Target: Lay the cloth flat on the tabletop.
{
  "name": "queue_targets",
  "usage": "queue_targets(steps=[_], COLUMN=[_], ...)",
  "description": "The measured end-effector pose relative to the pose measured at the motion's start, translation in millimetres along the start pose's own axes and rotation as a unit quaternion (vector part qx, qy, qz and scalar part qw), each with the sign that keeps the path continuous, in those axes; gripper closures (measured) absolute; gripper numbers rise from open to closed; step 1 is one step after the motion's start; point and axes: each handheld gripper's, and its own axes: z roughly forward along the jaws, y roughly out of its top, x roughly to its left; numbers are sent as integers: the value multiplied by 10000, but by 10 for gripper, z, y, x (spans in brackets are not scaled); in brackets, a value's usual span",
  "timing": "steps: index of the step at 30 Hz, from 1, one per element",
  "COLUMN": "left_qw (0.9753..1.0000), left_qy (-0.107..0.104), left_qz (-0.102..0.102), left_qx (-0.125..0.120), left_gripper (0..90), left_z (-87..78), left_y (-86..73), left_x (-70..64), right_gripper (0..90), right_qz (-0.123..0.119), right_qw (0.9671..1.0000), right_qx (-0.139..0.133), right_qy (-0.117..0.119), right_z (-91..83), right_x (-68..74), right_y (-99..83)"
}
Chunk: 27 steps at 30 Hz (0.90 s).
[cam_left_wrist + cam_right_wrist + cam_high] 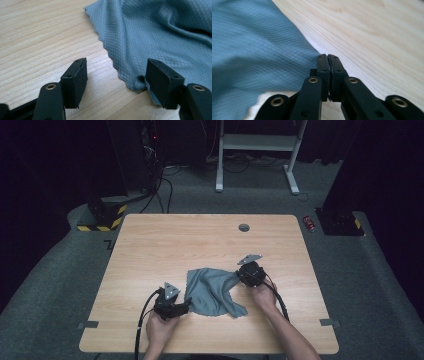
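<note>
Grey cloth (pixel 214 291) lies rumpled at lower centre of the wooden surface (pixel 165 245). Left tool (pixel 186 307), at the cloth's lower left edge, has its jaws wide apart, one over bare wood, the other touching the scalloped hem (pixel 110 53). Right tool (pixel 239 274), at the cloth's upper right corner, has its jaws pressed together, pinching that corner (pixel 310 53).

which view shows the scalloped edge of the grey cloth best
The left gripper view: the grey diamond-weave cloth shows its scalloped hem sharply, running between the open fingers. The right gripper view shows blurred cloth by shut fingers; the high view shows the whole cloth, small.
</note>
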Motion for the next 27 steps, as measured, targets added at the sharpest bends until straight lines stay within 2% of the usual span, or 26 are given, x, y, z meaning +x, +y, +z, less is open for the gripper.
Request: queue_targets(steps=[2,5,8,12,16,19,20,21,24,27], left_qw=[10000,10000,10000,10000,10000,10000,10000,10000,10000,10000], left_qy=[4,6,4,3,3,4,4,3,4,3], left_qz=[0,-2,-3,-6,-4,-5,-6,-5,-5,-5], left_qx=[7,7,-1,0,0,-1,0,-1,-1,0], left_gripper=[343,343,343,343,343,343,343,343,343,343], left_z=[-1,-1,0,0,0,0,0,0,0,0], left_y=[0,0,0,0,0,0,0,0,0,0], left_x=[0,-1,-1,-1,0,0,-1,-1,0,-1], right_gripper=[827,803,788,704,684,739,826,864,891,894], right_qz=[21,65,-62,-250,-280,-311,-298,-305,-324,-285], right_qw=[10000,9997,9990,9980,9978,9977,9980,9981,9981,9984], right_qx=[-10,-214,-369,-266,-133,-30,-35,-14,5,-145], right_qy=[13,89,248,522,585,594,557,534,525,460], right_z=[-1,-101,-209,-182,-98,-27,-25,-27,-37,-95], right_x=[-8,15,80,195,231,245,241,235,224,197], right_y=[-10,-23,-52,-127,-138,-144,-140,-138,-136,-115])
